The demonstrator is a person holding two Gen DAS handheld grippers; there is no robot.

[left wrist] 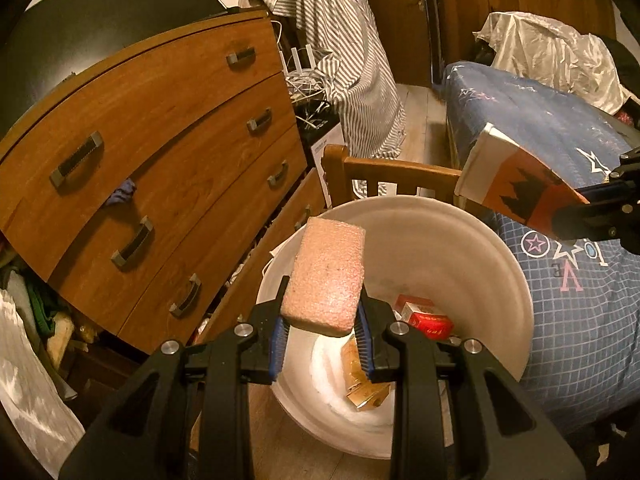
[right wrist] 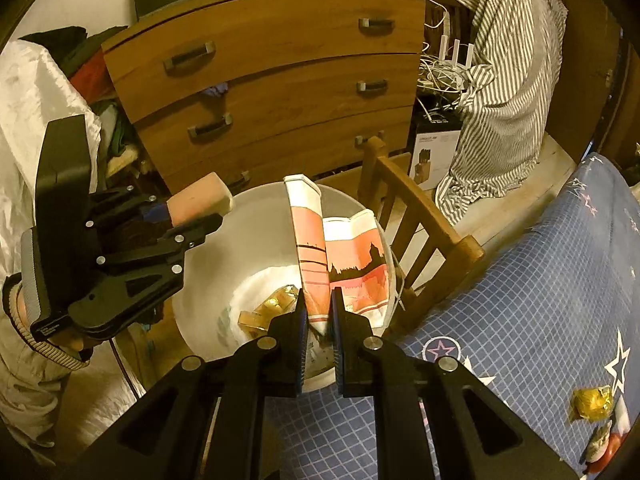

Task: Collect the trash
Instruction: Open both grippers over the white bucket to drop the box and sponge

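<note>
Pink sponge (left wrist: 326,276) sits clamped in the left gripper (left wrist: 322,334) over the white bucket (left wrist: 480,248); the right gripper (right wrist: 319,322) pinches a folded paper bag (right wrist: 308,248). Released near the rim, the bag could catch and tip out.

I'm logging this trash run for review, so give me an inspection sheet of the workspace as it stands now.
Surface: pale wooden floor; blue patterned bedspread beside the bucket.
Job's things: white bucket already holds a red carton and yellowish wrappers; pink sponge and orange-printed paper bag held above it.
Clutter: a yellow wrapper on the bedspread; striped cloth; white plastic sheet.
Grippers: left gripper shut on the sponge; right gripper shut on the bag.
Cables: white tangle beside the chest of drawers.
Surroundings: wooden chair behind the bucket.
</note>
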